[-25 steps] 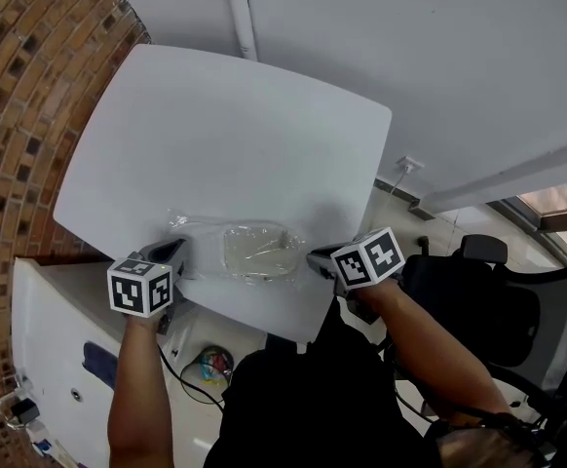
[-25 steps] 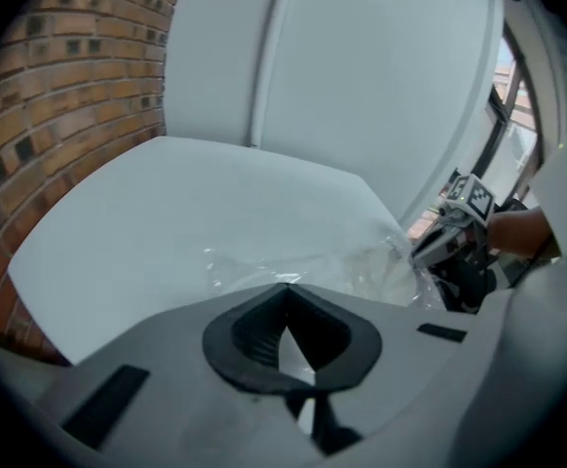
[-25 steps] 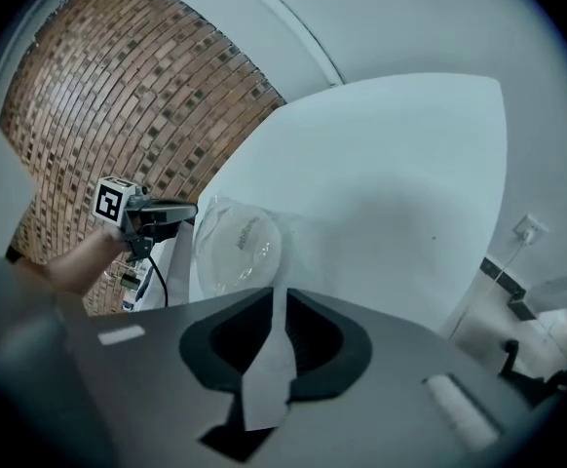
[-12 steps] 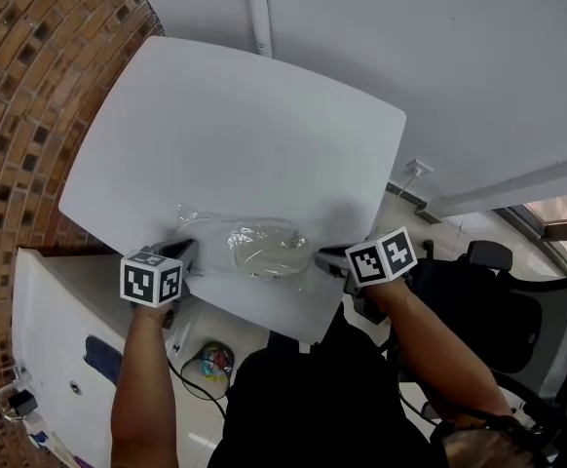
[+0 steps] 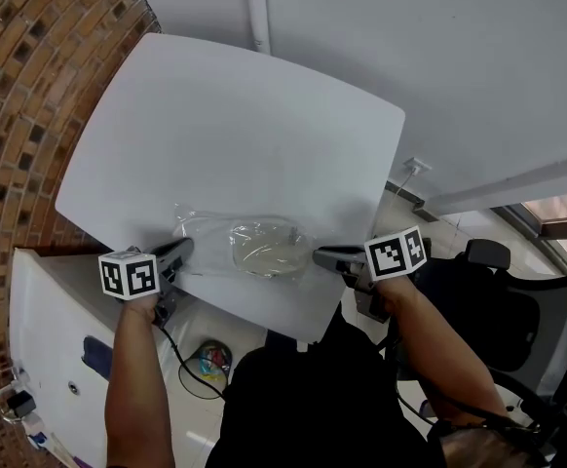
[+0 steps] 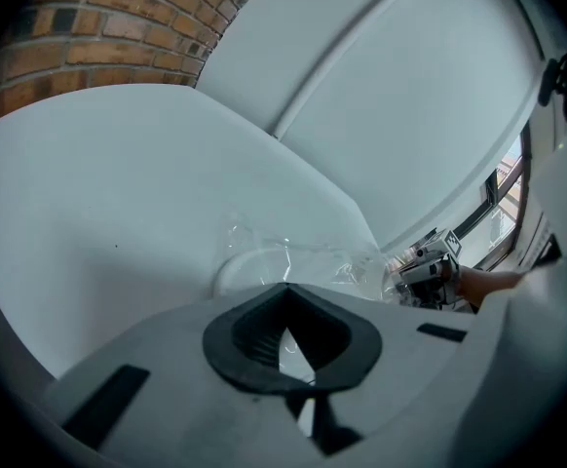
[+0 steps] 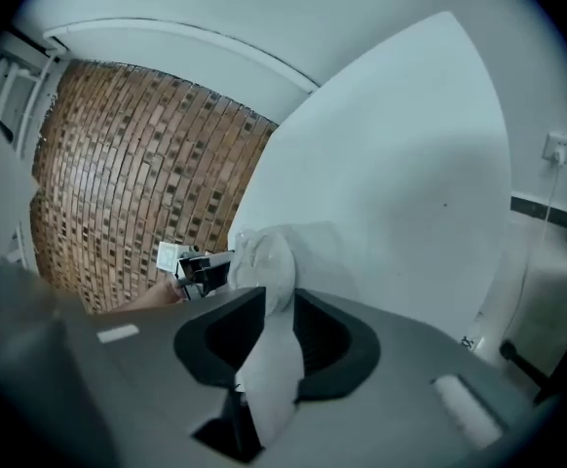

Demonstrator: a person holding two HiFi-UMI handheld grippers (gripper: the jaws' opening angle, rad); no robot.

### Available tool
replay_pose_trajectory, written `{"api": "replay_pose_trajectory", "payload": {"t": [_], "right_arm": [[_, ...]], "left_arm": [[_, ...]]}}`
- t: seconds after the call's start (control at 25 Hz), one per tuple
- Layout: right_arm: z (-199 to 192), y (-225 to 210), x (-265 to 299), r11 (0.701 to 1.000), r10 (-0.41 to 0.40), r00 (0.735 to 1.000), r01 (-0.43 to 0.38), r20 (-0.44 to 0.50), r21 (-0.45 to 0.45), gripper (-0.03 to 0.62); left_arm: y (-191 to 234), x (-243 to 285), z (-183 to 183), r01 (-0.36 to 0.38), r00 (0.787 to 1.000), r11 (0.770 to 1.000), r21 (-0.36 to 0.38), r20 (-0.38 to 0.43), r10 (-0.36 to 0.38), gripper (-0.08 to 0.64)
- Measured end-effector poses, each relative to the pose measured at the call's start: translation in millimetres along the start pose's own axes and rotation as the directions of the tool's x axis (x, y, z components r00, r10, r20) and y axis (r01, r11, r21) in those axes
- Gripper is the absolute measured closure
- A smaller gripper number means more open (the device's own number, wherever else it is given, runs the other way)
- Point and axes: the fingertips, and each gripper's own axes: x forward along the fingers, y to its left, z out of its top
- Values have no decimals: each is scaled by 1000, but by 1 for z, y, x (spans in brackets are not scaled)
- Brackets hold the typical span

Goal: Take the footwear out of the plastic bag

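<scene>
Where the brick wall (image 5: 20,115) curves at my left, the white surface (image 5: 245,125) carries the clear plastic bag (image 5: 201,225) near its front edge, with the pale footwear (image 5: 264,252) inside. My left gripper (image 5: 183,250) has its jaws pressed together on the bag's left edge. My right gripper (image 5: 320,256), its jaws just easing apart, pinches the bag's right end. A black chair (image 5: 508,310) stands at the right.

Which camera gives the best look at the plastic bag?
The head view: it shows the whole plastic bag lying on the white table, with something pale inside. The left gripper view catches only crinkled clear film; the right gripper view shows just a pale strip and a bunched end, close up.
</scene>
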Motion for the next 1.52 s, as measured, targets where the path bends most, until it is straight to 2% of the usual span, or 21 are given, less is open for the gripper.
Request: {"api": "replay_pose_trajectory", "payload": {"t": [0.12,0.32,0.48,0.6,0.68,0.88,1.12,1.2,1.28,1.44,1.52], "right_arm": [[0,1,-1,1000,18,1000,-18,9,5,495],[3,-1,11,1000,1,1000,-1,12,11,489],[7,-1,22,1000,-5,1000,5,-5,21,439],[9,1,26,999,15,1000,-15,-3,38,440],[11,5,29,998,40,999,-40,10,57,481],[14,13,21,981,150,986,-157,73,113,518],[18,28,10,957,261,958,-273,123,98,543],[22,36,6,931,322,932,-344,167,123,546],[27,42,3,892,381,898,-420,222,167,545],[36,44,-3,781,448,815,-557,367,284,543],[39,41,-4,739,450,784,-595,427,315,541]], "left_arm": [[-2,0,1,-5,1000,1000,24,-12,5,555],[0,0,0,-19,999,999,44,-31,20,554],[-1,0,0,-24,999,998,60,-42,27,554],[-1,1,1,-15,999,998,53,-37,17,554],[0,0,1,-8,999,999,43,-32,9,554],[0,1,0,0,1000,1000,29,-27,1,554],[2,0,1,4,1000,1000,-12,17,-4,554],[3,-1,1,9,999,999,-32,35,-8,554],[4,-1,1,13,999,999,-41,42,-11,554],[2,-1,2,29,998,998,-55,48,-27,554],[-1,0,4,43,997,997,-62,59,-39,554]]}}
